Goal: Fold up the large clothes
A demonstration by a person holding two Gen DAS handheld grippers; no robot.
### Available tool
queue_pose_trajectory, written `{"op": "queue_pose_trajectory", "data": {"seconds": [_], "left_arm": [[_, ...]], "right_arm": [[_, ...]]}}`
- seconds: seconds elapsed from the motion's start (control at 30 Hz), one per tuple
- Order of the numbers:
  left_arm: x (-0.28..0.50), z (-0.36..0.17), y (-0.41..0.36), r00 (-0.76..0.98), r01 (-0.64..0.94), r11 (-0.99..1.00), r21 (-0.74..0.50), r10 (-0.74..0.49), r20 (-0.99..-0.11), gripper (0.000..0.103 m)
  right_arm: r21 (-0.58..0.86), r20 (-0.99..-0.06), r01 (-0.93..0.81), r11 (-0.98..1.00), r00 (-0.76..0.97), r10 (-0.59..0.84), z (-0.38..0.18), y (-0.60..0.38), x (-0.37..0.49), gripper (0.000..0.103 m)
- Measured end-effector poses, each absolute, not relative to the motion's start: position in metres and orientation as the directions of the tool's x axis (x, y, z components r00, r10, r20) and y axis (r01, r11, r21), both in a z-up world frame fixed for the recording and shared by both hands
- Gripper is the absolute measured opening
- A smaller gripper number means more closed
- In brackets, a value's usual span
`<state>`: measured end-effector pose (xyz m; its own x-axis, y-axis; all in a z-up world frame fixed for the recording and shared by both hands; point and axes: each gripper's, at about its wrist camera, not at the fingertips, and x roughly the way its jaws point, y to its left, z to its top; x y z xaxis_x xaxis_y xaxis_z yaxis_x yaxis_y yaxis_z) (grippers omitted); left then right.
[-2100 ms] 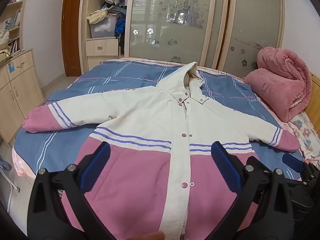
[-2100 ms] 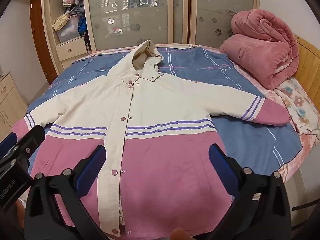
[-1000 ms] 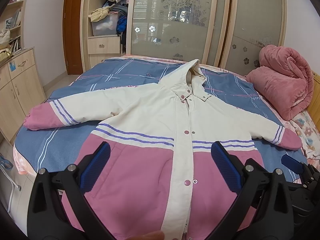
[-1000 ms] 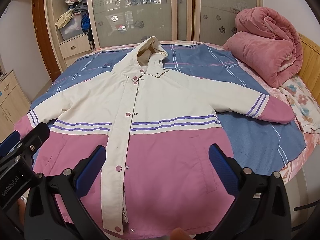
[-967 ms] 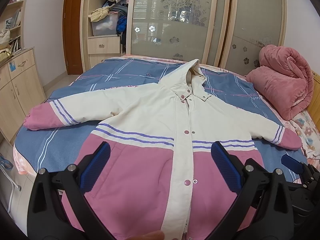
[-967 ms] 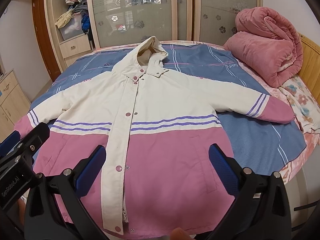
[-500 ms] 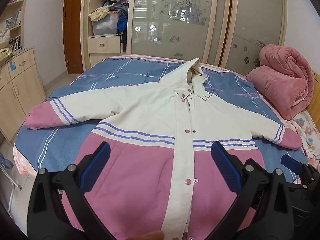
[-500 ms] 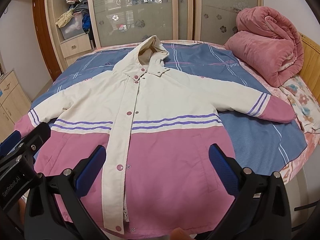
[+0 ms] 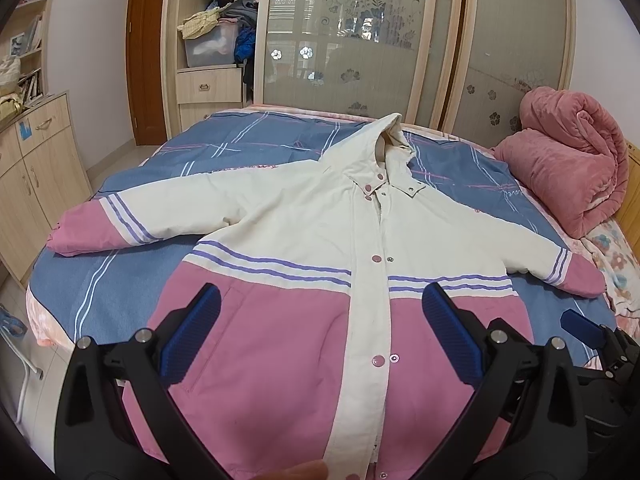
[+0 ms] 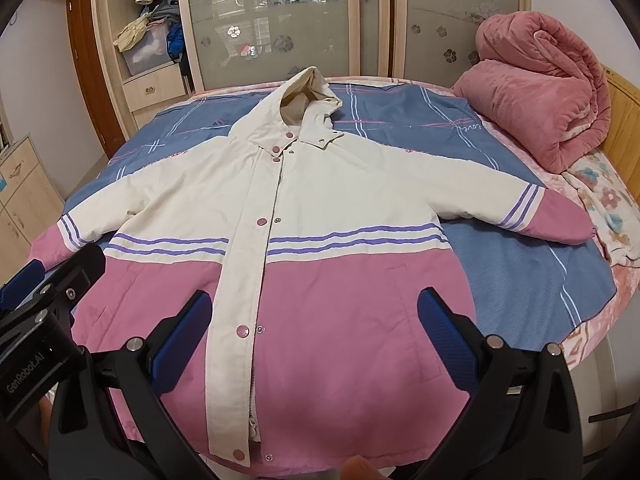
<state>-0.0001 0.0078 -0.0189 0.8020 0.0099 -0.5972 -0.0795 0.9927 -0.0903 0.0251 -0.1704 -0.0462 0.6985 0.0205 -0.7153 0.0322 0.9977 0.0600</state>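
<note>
A large hooded jacket (image 9: 304,240) (image 10: 320,200), cream above and pink below with purple stripes, lies flat and face up on the bed, snapped closed, sleeves spread out to both sides. Its hood (image 10: 308,96) points to the wardrobe. My left gripper (image 9: 320,320) hovers open above the pink hem area, holding nothing. My right gripper (image 10: 312,320) is open too, over the lower front of the jacket, empty. In the right wrist view the left gripper's body (image 10: 36,320) shows at the left edge.
The bed (image 9: 132,276) has a blue striped cover. A rolled pink quilt (image 10: 536,92) lies at the right by the wooden headboard (image 10: 624,120). Wardrobe sliding doors (image 9: 360,32) stand behind; a wooden cabinet (image 9: 32,176) is on the left.
Both grippers have risen and moved slightly forward over the jacket; the jacket has not moved. Both stay open.
</note>
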Motion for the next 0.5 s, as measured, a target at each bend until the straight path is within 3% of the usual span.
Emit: {"op": "queue_pose_trajectory", "data": {"seconds": [0.5], "left_arm": [[0.0024, -0.0226, 0.0098, 0.797, -0.081, 0.993, -0.089, 0.011, -0.604, 0.101]], "right_arm": [[0.057, -0.718, 0.033, 0.998, 0.695, 0.018, -0.0474, -0.1699, 0.0259, 0.102]]}}
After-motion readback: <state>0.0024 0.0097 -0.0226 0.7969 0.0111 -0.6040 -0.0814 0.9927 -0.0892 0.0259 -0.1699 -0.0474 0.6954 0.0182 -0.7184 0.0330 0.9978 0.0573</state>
